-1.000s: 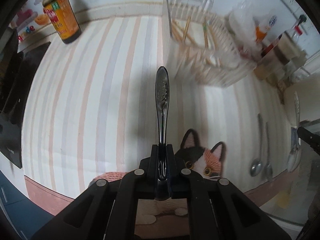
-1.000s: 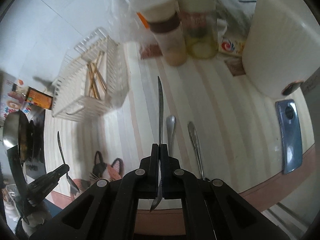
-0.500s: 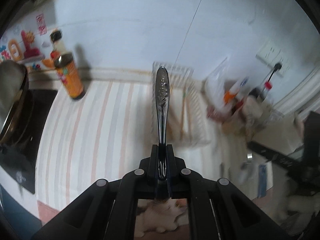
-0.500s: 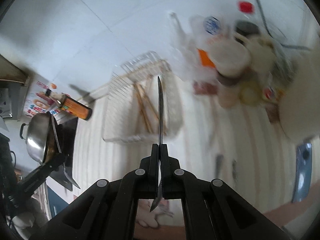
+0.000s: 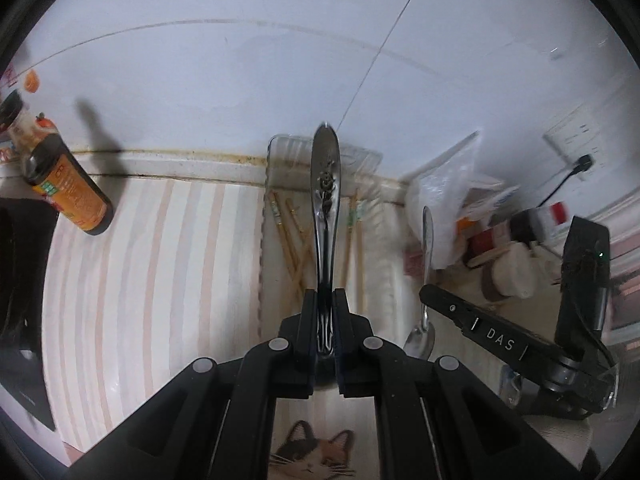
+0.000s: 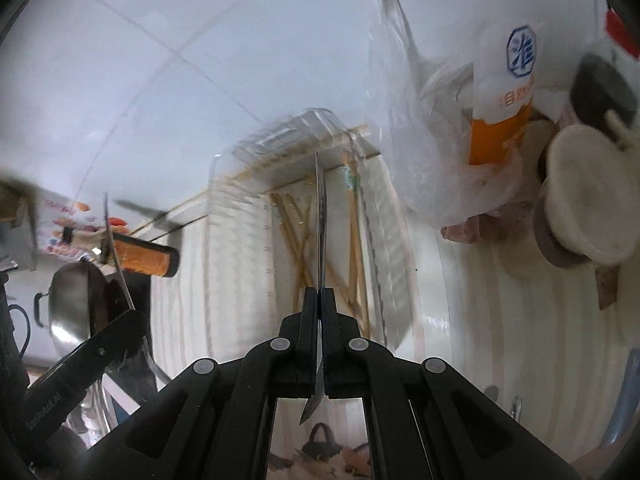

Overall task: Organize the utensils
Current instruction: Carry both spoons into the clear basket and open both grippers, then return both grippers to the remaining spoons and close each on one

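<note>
The left gripper [image 5: 326, 300] is clenched on a metal utensil with an embossed handle [image 5: 326, 184]; the handle sticks forward from between the 2 black fingers [image 5: 308, 320], and its rounded end shows over the far wall of the clear plastic basket [image 5: 280, 146]. What kind of head this utensil has cannot be told, since it is hidden below the jaws. The right gripper [image 6: 319, 304] is likewise clamped tight, on a second metal utensil [image 6: 321, 216] seen edge-on as a thin blade-like line; its handle runs forward over the basket [image 6: 296, 124], while its other end pokes out behind the fingers toward the camera. In the left wrist view the right gripper [image 5: 430, 296] appears at the right edge of the basket holding a spoon [image 5: 427, 240], bowl down and handle up. In the right wrist view the left gripper [image 6: 128, 320] shows at far left, beside the basket, with its utensil [image 6: 114, 248] slanting upward. Inside the basket lie several wooden chopsticks [image 5: 294, 248], crossed over one another. The basket sits on a striped counter [image 5: 140, 280] against a white tiled wall. A dark sauce bottle with an orange label [image 5: 68, 188] stands well to the left of it, and a clear plastic bag [image 6: 420, 152] with jars crowds its right side. A cat-face mat [image 5: 312, 460] lies below the left gripper.
</note>
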